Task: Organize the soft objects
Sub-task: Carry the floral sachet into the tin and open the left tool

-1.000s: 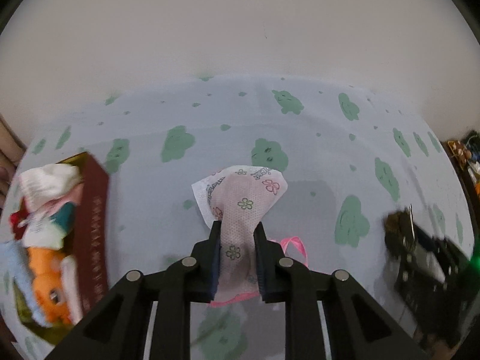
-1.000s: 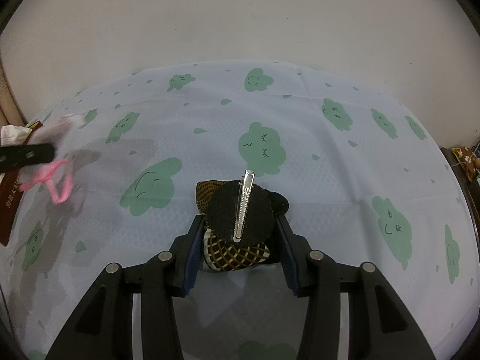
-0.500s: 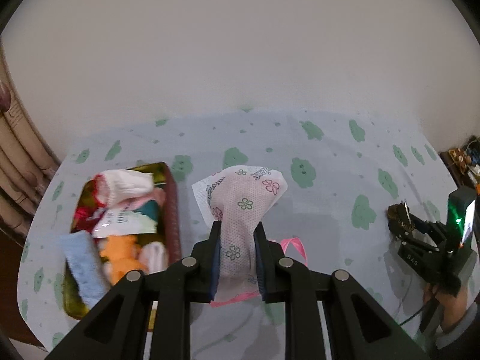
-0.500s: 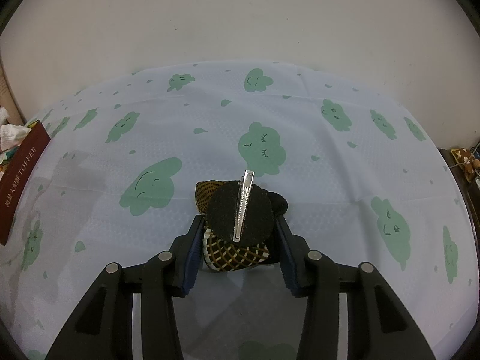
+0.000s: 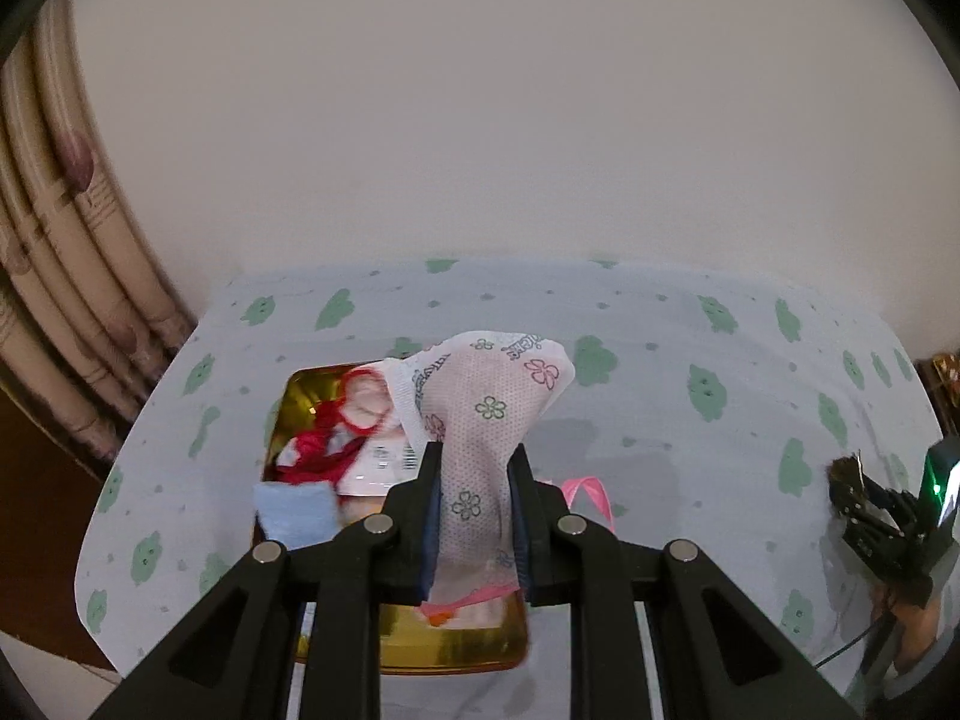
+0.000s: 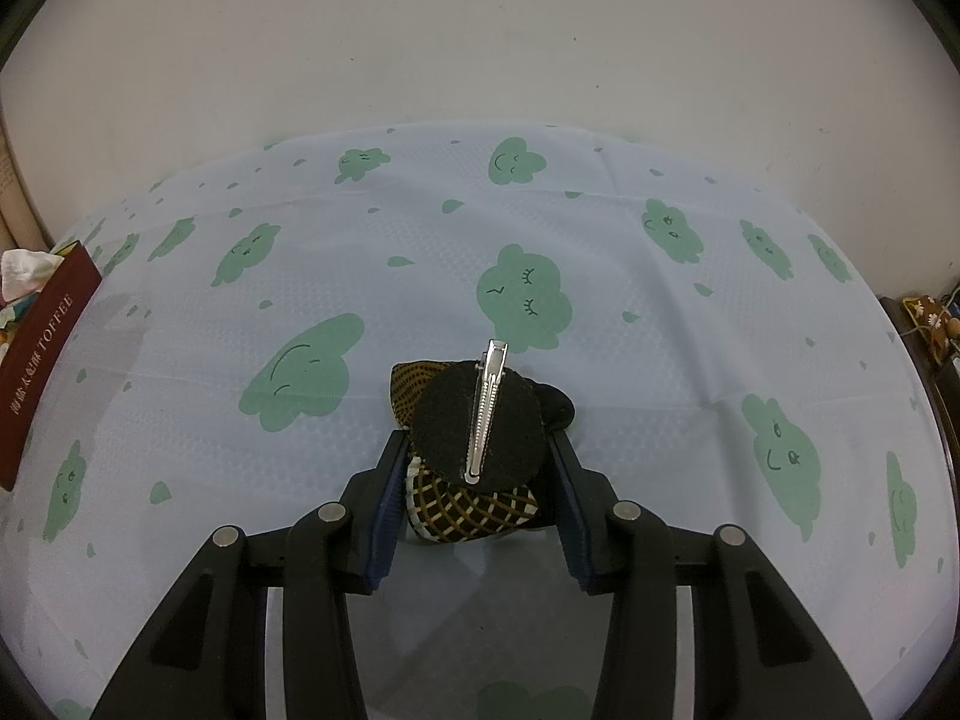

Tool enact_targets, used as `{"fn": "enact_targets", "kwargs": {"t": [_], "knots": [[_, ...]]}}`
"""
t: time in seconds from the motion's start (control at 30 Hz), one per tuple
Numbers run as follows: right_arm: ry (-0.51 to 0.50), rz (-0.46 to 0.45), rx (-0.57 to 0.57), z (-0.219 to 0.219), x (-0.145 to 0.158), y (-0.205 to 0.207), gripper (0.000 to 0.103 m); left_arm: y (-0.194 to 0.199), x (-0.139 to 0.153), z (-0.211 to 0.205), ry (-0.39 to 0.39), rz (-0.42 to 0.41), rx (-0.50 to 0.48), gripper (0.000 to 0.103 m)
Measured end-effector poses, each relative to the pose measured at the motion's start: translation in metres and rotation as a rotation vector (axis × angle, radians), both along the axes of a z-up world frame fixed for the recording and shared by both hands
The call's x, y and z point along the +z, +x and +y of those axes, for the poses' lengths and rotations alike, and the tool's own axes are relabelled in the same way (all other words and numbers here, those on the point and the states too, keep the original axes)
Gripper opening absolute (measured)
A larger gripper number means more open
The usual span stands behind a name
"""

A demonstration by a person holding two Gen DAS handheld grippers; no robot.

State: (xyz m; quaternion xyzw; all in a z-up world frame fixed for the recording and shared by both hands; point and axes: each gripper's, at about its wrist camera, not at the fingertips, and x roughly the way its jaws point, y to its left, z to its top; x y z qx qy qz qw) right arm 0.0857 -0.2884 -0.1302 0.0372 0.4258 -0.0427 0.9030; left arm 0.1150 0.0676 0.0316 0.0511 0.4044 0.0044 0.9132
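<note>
My left gripper (image 5: 474, 456) is shut on a pink flower-printed fabric pouch (image 5: 486, 396), whose pink ribbon (image 5: 588, 492) dangles to the right. The pouch hangs in the air over a gold tin (image 5: 456, 654) holding several soft things, among them a blue cloth (image 5: 294, 510) and a red-and-white piece (image 5: 354, 414). My right gripper (image 6: 477, 441) is low over the tablecloth, shut on a black hair bow (image 6: 444, 420) with checked fabric and a metal clip (image 6: 489, 402) on top. The left wrist view shows that gripper (image 5: 864, 504) far right, in a person's hand.
The round table wears a pale blue cloth (image 6: 600, 240) with green cloud prints. The tin's brown side wall (image 6: 42, 354) stands at the far left in the right wrist view. A curtain (image 5: 66, 276) hangs left of the table. Small clutter (image 6: 930, 318) lies past the right edge.
My left gripper has risen and carried the pouch left until it hangs over the tin. The right gripper and the hair bow have stayed in place.
</note>
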Motion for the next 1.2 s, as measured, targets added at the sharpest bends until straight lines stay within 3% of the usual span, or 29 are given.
{"fn": "enact_targets", "kwargs": {"t": [0.37, 0.83, 0.9, 0.97, 1.1, 1.2], "knots": [[0.0, 0.0, 0.0, 0.0, 0.0, -0.001, 0.042, 0.02, -0.004, 0.056, 0.014, 0.034, 0.11, 0.02], [0.001, 0.001, 0.0, 0.001, 0.0, 0.0, 0.042, 0.04, -0.042, 0.076, -0.048, 0.146, 0.148, 0.023], [0.001, 0.001, 0.0, 0.0, 0.0, 0.0, 0.042, 0.042, -0.047, 0.078, -0.052, 0.163, 0.152, 0.027], [0.002, 0.001, 0.0, 0.0, 0.0, 0.0, 0.042, 0.044, -0.049, 0.079, -0.055, 0.18, 0.151, 0.039], [0.002, 0.001, 0.0, 0.0, 0.0, 0.0, 0.042, 0.044, -0.049, 0.076, -0.033, 0.184, 0.133, 0.041], [0.001, 0.001, 0.0, 0.001, 0.0, 0.0, 0.042, 0.041, -0.044, 0.075, -0.017, 0.163, 0.131, 0.053]]}}
